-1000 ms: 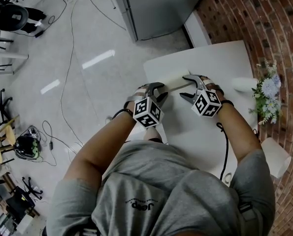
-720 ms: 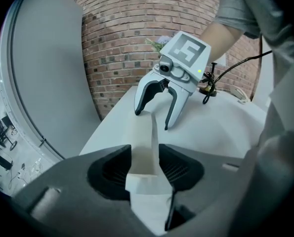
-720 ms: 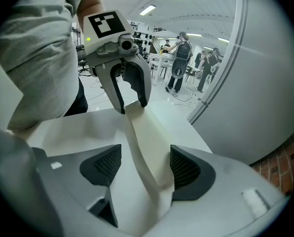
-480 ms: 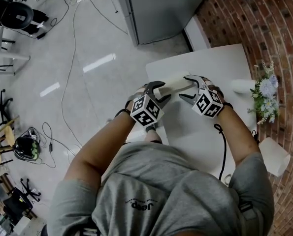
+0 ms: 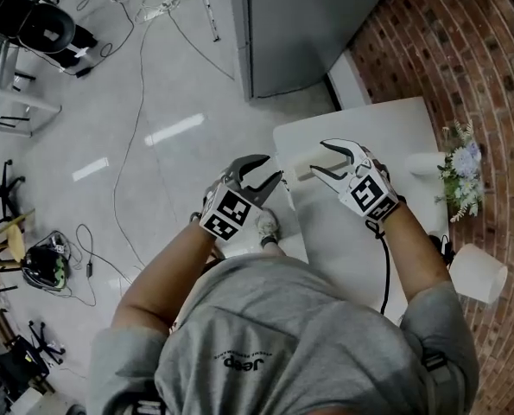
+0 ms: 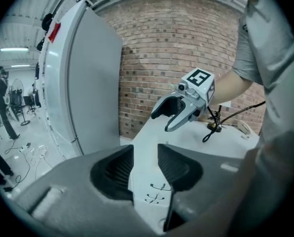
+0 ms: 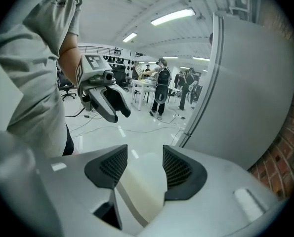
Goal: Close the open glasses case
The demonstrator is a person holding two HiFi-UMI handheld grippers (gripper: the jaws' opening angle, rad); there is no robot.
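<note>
The cream glasses case (image 5: 296, 166) is lying on the white table (image 5: 369, 119), close to its left edge in the head view, and its lid is looking shut (the right gripper view is showing one seam along its side). The right gripper (image 5: 319, 156) is hovering just above it, its jaws having just been closing yet standing apart, with the case showing between the pads but untouched. The left gripper (image 5: 272, 169) is hanging beside that table edge, its jaws also just closing partway, parted and gripping nothing.
</note>
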